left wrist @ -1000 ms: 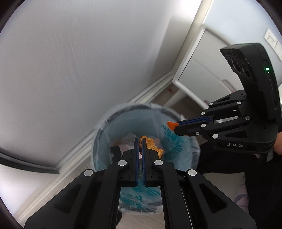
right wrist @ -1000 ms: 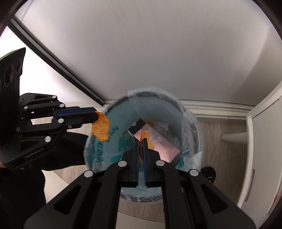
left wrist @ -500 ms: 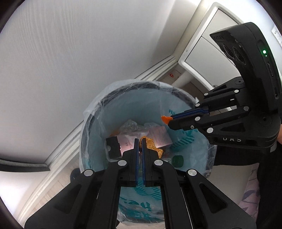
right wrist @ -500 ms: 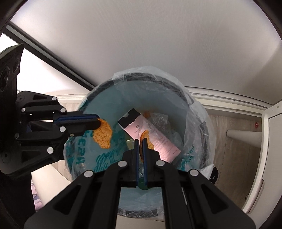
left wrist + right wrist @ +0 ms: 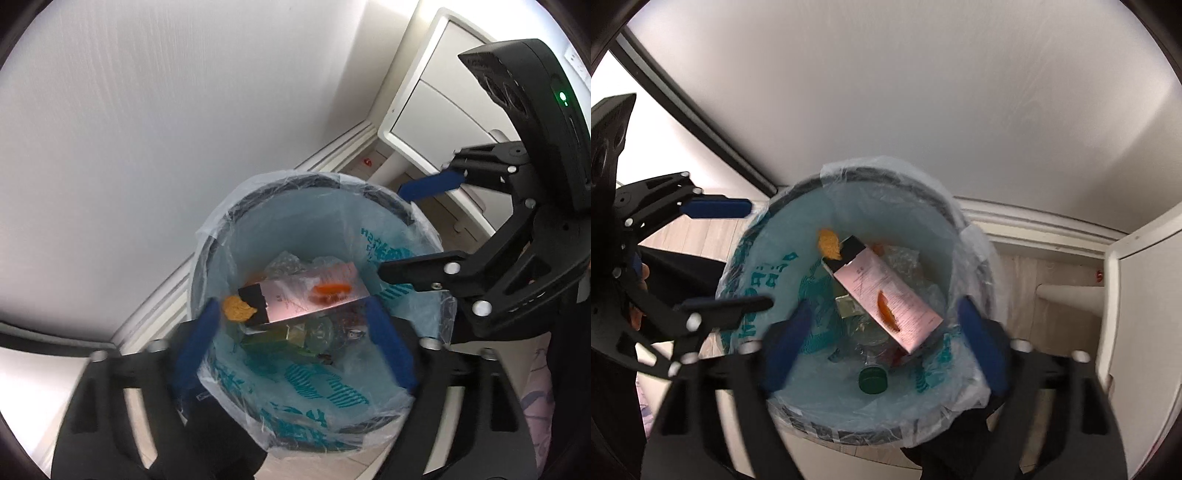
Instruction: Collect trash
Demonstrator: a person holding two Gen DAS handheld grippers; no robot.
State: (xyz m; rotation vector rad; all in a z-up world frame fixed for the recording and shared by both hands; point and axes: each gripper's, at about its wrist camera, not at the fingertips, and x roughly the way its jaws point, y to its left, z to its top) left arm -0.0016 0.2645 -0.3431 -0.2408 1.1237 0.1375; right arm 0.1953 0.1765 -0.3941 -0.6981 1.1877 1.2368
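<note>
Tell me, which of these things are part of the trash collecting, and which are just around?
Part of the job: orange peel piece, second peel piece, lined trash bin, left gripper, right gripper, both just opened.

Just around: white cabinet, white wall, wooden floor.

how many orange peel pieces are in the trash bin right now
2: one orange peel piece by the pink box's black end, another on the box's face. More may be hidden under other trash in the bin.

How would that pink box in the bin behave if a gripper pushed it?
The pink box looks like thin card, so probably light and easily dented. It leans tilted on loose trash, so a push would likely slide or tip it. The bin liner looks slick, offering little hold.
</note>
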